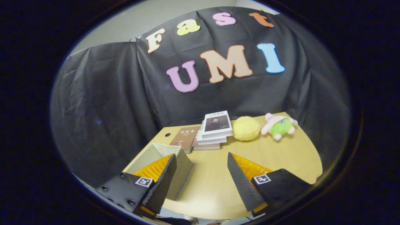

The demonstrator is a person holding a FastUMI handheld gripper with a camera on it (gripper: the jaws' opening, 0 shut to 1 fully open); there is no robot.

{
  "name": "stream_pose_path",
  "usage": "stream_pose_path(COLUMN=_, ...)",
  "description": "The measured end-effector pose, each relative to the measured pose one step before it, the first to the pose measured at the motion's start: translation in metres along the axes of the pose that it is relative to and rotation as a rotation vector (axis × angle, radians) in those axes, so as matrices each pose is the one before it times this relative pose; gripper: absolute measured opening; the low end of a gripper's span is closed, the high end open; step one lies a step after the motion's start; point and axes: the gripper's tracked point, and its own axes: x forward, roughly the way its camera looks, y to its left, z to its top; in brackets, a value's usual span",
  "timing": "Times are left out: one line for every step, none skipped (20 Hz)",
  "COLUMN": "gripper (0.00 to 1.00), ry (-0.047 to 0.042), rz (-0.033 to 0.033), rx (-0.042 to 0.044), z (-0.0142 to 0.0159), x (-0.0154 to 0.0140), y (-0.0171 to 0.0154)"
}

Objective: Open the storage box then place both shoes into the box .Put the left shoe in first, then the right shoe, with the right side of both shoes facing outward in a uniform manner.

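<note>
An open grey storage box stands on the wooden table, at the table's left side, its cavity partly hidden by my left finger. My gripper hangs above the table's near part, open, with nothing between its fingers. The box sits under and just beside the left finger; bare tabletop lies between the two fingers.
Beyond the fingers lie a brown book and a stack of books. To their right rest a yellow plush ball and a pink plush toy in green shorts. Black cloth walls close the booth behind.
</note>
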Motion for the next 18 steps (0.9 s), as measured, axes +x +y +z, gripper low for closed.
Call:
stream_pose_path(gripper=1.00, ry=-0.01138, rz=-0.01411, rx=-0.01193, z=0.00281, x=-0.00403, y=-0.01122)
stream_pose_path(gripper=1.00, ry=-0.02217, rz=-0.01537, rx=-0.00783, z=0.00475, x=-0.00445, y=-0.00922)
stream_pose_path(gripper=1.00, ry=-0.02484, rz=-0.01471, rx=-0.01153, z=0.00618, x=-0.00339, y=-0.01000)
stream_pose_path(gripper=1.00, ry=-0.02141, rz=-0.02470, rx=-0.01603, z=0.00354, x=-0.00104, y=-0.01309)
stream_pose_path(gripper=1.00, ry=-0.01969, rz=-0.02545, rx=-0.01465, z=0.00189, x=-0.00257, y=-0.01238)
stream_pose_path(gripper=1.00, ry=-0.01651, rz=-0.01769, rx=-0.00950, z=0.00078, x=-0.00232, y=-0.00727)
stream_pose_path(gripper=1.00, ry=-0.01553, rz=-0.01423, rx=-0.00711, z=0.00213, x=-0.00209, y=-0.00666)
stream_pose_path(gripper=1.00, ry=-0.01278, rz=-0.01183, rx=-0.00522, z=0.00003, x=-0.00170, y=-0.00653)
stream_pose_path(gripper=1.00, ry=-0.00935, rz=-0.00629, rx=-0.00608, z=0.00129, x=-0.00066, y=-0.00523)
stream_pose_path(gripper=1.00, ry=-0.01022, rz=-0.00559, rx=-0.00691, z=0.00023, x=-0.00029, y=-0.00397)
stream_pose_path(gripper=1.00, ry=0.00419, rz=-0.00437, rx=-0.00932, z=-0.00200, x=-0.00042, y=-0.00452)
stream_pose_path(gripper=1.00, ry=0.00325, rz=-0.00513, rx=-0.00819, z=-0.00248, x=0.00075, y=-0.00384)
stream_pose_path(gripper=1.00, ry=-0.00028, rz=-0.00387, rx=-0.00805, z=-0.00099, x=0.00079, y=-0.00351)
stream_pose_path(gripper=1.00, ry=-0.00366, rz=-0.00136, rx=-0.00662, z=0.00199, x=0.00136, y=-0.00126)
stream_pose_path(gripper=1.00, ry=-0.00926, rz=0.00016, rx=-0.00299, z=0.00140, x=0.00003, y=-0.00134)
stream_pose_path(gripper=1.00, ry=-0.00348, rz=-0.00005, rx=-0.00167, z=-0.00007, x=0.00082, y=-0.00102)
stream_pose_path(gripper=1.00, ry=-0.00547, rz=-0.00105, rx=-0.00061, z=0.00072, x=0.00064, y=-0.00066)
stream_pose_path(gripper=1.00, ry=-0.00455, rz=-0.00496, rx=-0.00067, z=0.00017, x=0.00091, y=-0.00183)
